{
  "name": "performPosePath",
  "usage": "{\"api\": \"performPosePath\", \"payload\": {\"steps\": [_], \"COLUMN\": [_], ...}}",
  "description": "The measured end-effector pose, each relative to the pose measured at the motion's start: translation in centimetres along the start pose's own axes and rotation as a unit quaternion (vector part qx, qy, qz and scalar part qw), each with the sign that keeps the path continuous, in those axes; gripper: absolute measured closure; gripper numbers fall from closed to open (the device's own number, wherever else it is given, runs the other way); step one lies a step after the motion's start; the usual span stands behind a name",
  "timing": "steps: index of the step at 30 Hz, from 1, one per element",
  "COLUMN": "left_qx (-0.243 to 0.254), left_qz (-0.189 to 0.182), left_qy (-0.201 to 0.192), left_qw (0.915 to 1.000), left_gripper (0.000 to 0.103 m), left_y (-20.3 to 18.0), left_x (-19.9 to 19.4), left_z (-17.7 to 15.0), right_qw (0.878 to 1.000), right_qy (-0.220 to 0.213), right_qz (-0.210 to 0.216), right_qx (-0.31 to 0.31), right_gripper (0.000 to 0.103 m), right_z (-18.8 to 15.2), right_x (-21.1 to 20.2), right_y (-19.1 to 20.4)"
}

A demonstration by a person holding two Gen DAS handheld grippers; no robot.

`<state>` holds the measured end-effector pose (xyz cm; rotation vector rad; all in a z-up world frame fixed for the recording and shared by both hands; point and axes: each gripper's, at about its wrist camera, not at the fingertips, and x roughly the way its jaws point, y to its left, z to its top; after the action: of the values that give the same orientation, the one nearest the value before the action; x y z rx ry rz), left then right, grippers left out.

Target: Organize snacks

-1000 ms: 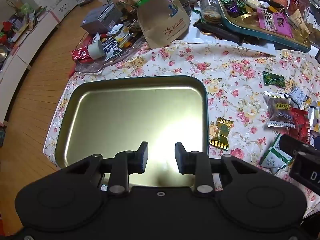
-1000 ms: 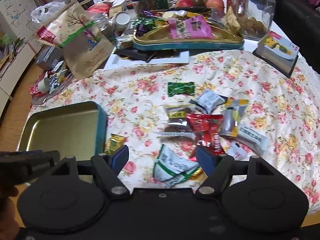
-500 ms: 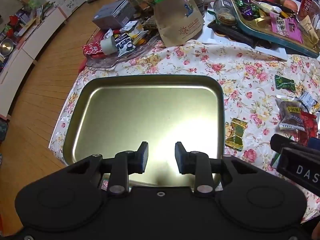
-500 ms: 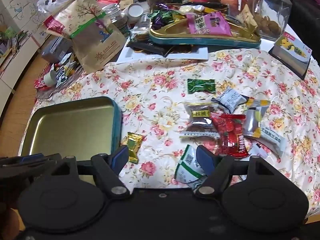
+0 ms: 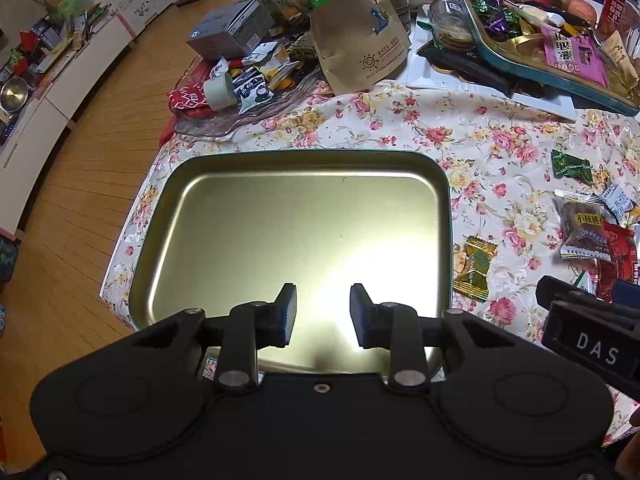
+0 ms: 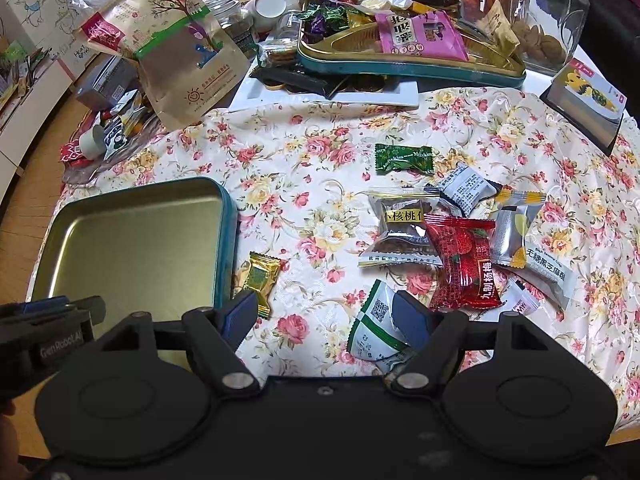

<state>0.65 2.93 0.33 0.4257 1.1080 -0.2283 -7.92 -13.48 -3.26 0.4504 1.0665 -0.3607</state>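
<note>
Both tools are empty. Left gripper [image 5: 323,316] hovers over the near edge of the gold tin tray [image 5: 304,184], its two pads parted by a moderate gap with nothing between them. Right gripper [image 6: 326,316] is spread much wider above the floral tablecloth [image 6: 304,152], its fingers straddling bare cloth; its right finger lies over the edge of a green-and-white packet [image 6: 376,332] without clamping it.

The tin tray sits at the left near corner of the tabletop, nothing inside it. Just off its right rim lies a gold-wrapped candy [image 6: 261,280], close to the rim, though contact cannot be judged. Further right, toward the middle of the tabletop, the other snacks cluster together: a dark walnut-cake packet [image 6: 402,232], a red plum packet [image 6: 464,264] overlapping it, a silver-and-yellow packet [image 6: 514,228], a white sesame-crisp packet [image 6: 548,276] and a small white sachet [image 6: 466,188]. A green candy [image 6: 404,158] lies apart, beyond the cluster.

Along the far edge stand a teal tray of sweets [image 6: 412,68], a brown paper bag [image 6: 180,52] and a glass jar [image 6: 552,12].
</note>
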Motion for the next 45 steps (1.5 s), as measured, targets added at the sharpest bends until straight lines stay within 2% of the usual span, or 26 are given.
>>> {"api": "performPosePath", "payload": {"steps": [45], "left_qx": [0.004], "left_qz": [-0.001], "left_qy": [0.018], "left_qw": [0.9998], "left_gripper": [0.063], "left_y": [0.14], "left_x": [0.67], "left_z": [-0.29], "right_qw": [1.000], "right_qy": [0.003], "right_qz": [-0.007], "right_qx": [-0.009], "right_gripper": [0.025], "right_z": [-0.35], "right_x": [0.42], "right_y": [0.65]}}
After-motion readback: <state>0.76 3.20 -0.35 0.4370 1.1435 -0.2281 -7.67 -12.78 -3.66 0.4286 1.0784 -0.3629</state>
